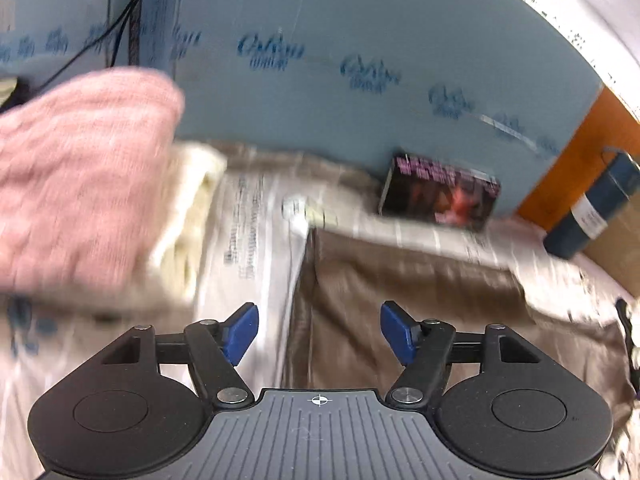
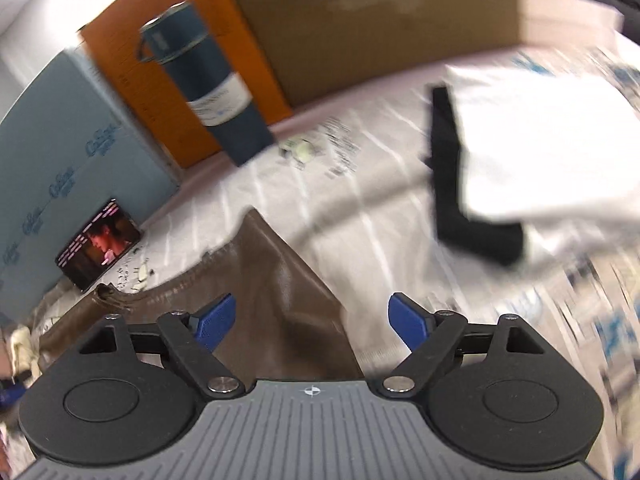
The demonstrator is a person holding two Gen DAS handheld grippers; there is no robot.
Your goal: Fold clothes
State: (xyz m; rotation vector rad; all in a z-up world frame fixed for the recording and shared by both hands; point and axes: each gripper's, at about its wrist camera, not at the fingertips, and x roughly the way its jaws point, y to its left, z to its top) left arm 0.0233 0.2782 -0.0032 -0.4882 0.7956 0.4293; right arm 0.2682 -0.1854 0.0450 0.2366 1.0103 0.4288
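A brown garment [image 1: 400,304] lies spread on the printed white cover of the work surface [image 1: 256,240]. My left gripper [image 1: 319,334] is open and empty, hovering over the garment's left edge. In the right wrist view a pointed corner of the same brown garment [image 2: 280,280] lies between and under the fingers of my right gripper [image 2: 310,322], which is open and holds nothing. A pink knitted garment [image 1: 80,180] sits on a cream one [image 1: 188,232] at the left. Both views are motion-blurred.
A blue foam board [image 1: 360,60] stands at the back with a lit phone [image 1: 440,194] leaning on it. A dark blue flask [image 2: 204,88] stands before orange and brown cardboard boxes [image 2: 360,20]. White folded cloth [image 2: 540,140] over a black item [image 2: 452,184] lies at the right.
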